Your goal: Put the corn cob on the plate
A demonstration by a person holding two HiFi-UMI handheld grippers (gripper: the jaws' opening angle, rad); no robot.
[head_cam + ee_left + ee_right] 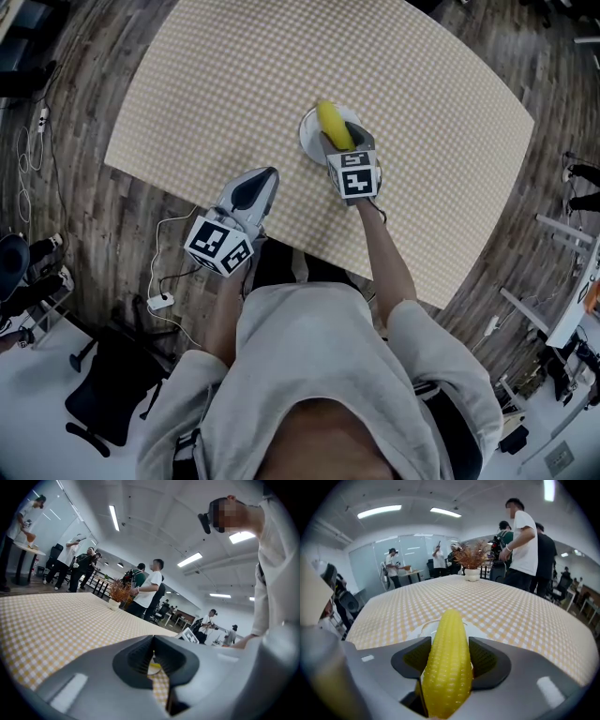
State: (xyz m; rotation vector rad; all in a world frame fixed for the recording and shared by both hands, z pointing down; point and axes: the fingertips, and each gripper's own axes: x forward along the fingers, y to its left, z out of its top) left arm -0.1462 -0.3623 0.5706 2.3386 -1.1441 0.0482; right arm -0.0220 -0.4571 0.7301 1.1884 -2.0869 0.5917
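Seen from above, the person's right arm (386, 261) stretches forward, bare below a grey sleeve. The right gripper (339, 142) tilts downward, both jaws clamped on a corn cob (332, 122). The left arm (223, 323) stays bent close to the body. The left gripper (265, 176) is held nearly level, jaws closed together on nothing.

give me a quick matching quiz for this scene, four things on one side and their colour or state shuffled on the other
1 corn cob
2 plate
3 left gripper
4 right gripper

a white
b jaws together, nothing between them
c yellow
d jaws clamped on the corn

Pairs: 1-c, 2-a, 3-b, 4-d
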